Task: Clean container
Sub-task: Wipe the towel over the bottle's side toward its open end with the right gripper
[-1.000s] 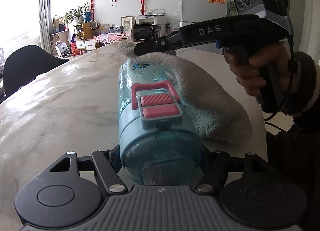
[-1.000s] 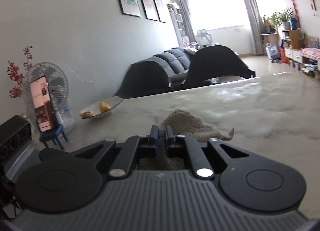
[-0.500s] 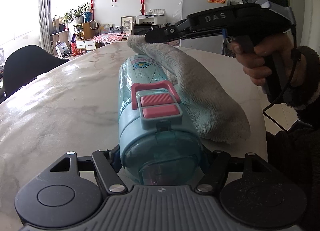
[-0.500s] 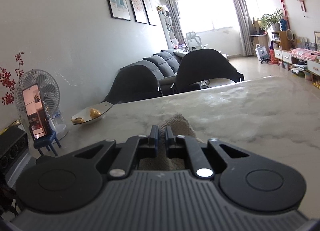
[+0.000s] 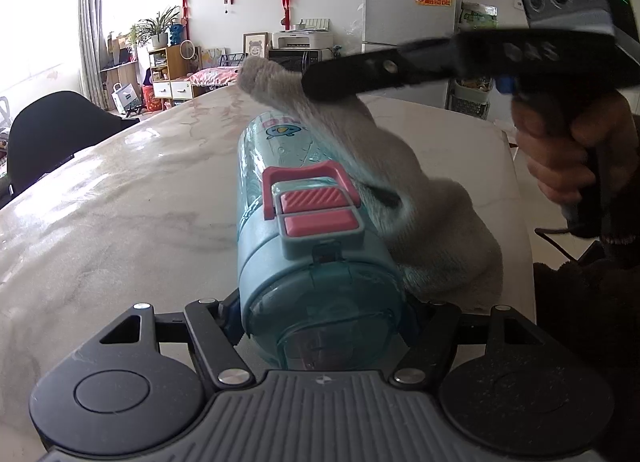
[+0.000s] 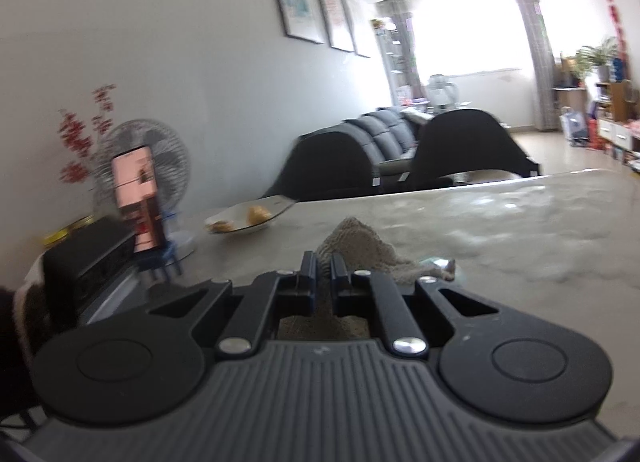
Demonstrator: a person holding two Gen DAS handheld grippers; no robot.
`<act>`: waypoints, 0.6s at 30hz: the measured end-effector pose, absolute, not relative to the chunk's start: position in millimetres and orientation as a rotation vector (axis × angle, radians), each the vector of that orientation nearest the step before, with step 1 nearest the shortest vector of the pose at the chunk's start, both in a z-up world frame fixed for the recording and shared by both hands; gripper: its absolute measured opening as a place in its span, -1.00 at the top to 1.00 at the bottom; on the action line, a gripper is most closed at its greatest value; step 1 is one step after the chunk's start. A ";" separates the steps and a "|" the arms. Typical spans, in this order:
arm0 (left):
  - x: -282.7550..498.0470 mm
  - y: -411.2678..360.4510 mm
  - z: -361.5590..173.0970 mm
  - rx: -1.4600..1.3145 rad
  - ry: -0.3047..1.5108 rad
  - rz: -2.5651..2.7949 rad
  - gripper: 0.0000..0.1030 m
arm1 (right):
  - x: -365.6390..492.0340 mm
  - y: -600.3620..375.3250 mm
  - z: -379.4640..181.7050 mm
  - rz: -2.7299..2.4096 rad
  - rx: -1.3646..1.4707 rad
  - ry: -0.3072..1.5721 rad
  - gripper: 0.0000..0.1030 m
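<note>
A teal water bottle (image 5: 304, 198) with a pink clasp lies on its side on the marble table (image 5: 120, 198), pointing away from me. My left gripper (image 5: 320, 322) is shut on its lid end. A beige towel (image 5: 420, 198) drapes over the bottle's right flank and down to the table. My right gripper (image 5: 316, 82) is shut on the towel's upper corner, held above the bottle's far end by a hand (image 5: 560, 150). From the right wrist, that gripper (image 6: 324, 266) pinches the towel (image 6: 360, 246) between its fingers, and the view is blurred.
A plate (image 6: 248, 218) with yellow food sits near the table's far edge, beside a small fan (image 6: 140, 166) with a phone (image 6: 138, 198) on a stand. Black chairs (image 6: 460, 150) stand along the table's side. The table's right edge (image 5: 516, 166) is close to the towel.
My right gripper has lifted the towel's corner and carried it up and across over the bottle's far end. The bottle and my left gripper have stayed where they were.
</note>
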State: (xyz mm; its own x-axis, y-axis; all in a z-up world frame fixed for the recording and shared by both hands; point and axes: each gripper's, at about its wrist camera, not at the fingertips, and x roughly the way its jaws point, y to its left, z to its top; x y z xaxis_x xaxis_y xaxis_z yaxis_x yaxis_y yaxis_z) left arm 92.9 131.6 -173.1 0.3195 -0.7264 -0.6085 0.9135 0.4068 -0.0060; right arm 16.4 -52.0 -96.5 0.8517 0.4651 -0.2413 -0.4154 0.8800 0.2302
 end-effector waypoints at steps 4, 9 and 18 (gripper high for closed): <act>93.6 131.2 -173.5 0.370 0.583 -1.111 -0.40 | 17.4 -46.7 -102.2 0.501 0.157 0.309 0.87; 89.9 133.2 -172.9 0.368 0.584 -1.112 -0.40 | 19.2 -44.3 -108.8 0.516 0.144 0.316 0.86; 89.9 130.9 -172.6 0.373 0.581 -1.109 -0.40 | 27.3 -60.3 -111.2 0.416 0.124 0.291 0.86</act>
State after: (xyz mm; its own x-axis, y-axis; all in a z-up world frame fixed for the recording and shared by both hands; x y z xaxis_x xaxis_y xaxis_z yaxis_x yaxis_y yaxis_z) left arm 89.9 130.9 -172.6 0.3213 -0.7256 -0.6085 0.9134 0.4072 -0.0032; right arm 27.3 -60.3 -111.2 0.8740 0.4147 -0.2531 -0.3793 0.9080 0.1779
